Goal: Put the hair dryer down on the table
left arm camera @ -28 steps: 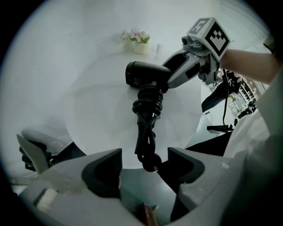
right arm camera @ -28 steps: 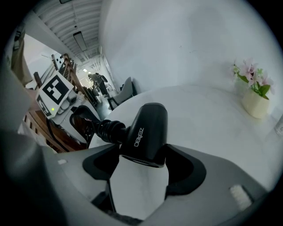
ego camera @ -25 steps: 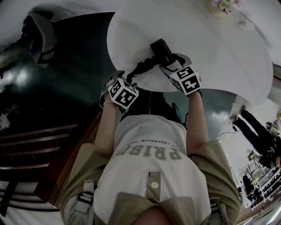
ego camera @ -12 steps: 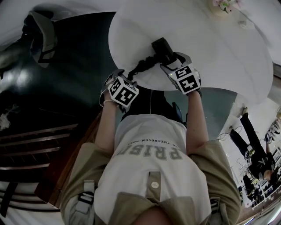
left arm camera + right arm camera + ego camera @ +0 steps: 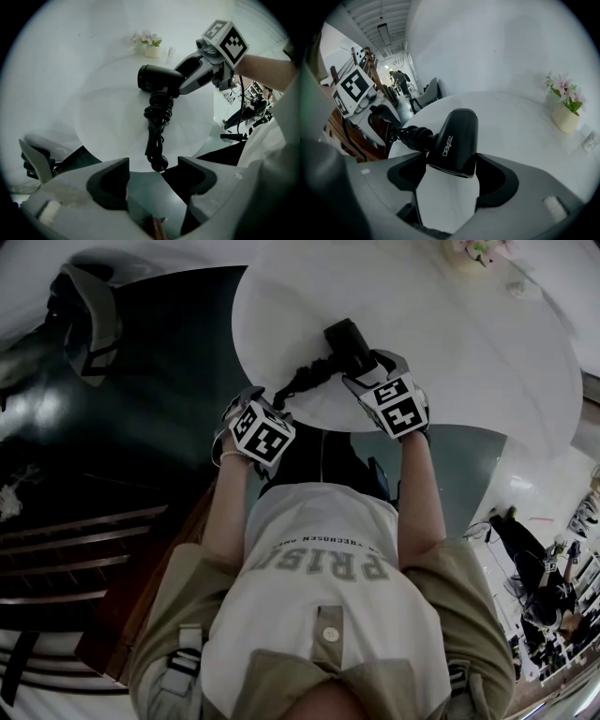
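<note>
Hair dryer (image 5: 453,138) tight in right claw (image 5: 451,165)

Black plastic hair dryer (image 5: 349,343) lies on round white worktop (image 5: 487,352), close to near edge. Its back end sits between jaws of right gripper (image 5: 451,173), touching both. Coiled black cord (image 5: 158,112) runs from dryer toward left gripper (image 5: 153,176) at worktop edge, plug (image 5: 159,164) just before it. Small pot of pink flowers (image 5: 151,49) at far side. Grey chair (image 5: 89,320) on floor, left of worktop.
</note>
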Tool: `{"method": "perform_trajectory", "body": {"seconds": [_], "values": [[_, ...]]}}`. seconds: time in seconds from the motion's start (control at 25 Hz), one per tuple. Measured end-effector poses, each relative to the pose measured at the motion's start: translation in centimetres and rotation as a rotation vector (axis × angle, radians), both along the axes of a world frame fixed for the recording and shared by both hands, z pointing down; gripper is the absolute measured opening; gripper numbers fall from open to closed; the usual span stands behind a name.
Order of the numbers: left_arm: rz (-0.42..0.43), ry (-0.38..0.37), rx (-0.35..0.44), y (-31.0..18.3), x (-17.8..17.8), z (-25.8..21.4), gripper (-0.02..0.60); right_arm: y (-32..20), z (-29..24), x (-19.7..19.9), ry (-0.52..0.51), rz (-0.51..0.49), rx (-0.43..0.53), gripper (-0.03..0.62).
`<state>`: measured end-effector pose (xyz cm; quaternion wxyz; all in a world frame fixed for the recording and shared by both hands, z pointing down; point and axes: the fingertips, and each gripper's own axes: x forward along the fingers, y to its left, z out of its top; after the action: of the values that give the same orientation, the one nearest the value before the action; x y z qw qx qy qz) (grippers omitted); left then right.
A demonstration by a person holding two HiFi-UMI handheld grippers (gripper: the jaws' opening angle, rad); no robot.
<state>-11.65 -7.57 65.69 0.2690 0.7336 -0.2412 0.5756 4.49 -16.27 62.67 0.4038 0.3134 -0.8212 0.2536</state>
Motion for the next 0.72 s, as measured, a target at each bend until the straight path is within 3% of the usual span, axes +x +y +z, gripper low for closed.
{"method": "perform_trajectory", "body": {"seconds": [0.16,0.48,0.72], "values": [[-0.003,0.001,0.005,0.0,0.0,-0.1,0.339,-0.6,-0.5,0.1,-0.030,0.035,0.050,0.362],[-0.037,0.037,0.028,-0.1,0.2,-1.5,0.339,-3.1,-5.9,0.4,-0.193,0.146,0.173,0.393],[-0.066,0.073,0.152,-1.9,1.0,-5.1,0.339,-4.4,-11.3,1.4,-0.220,0.200,0.321,0.393]]}}
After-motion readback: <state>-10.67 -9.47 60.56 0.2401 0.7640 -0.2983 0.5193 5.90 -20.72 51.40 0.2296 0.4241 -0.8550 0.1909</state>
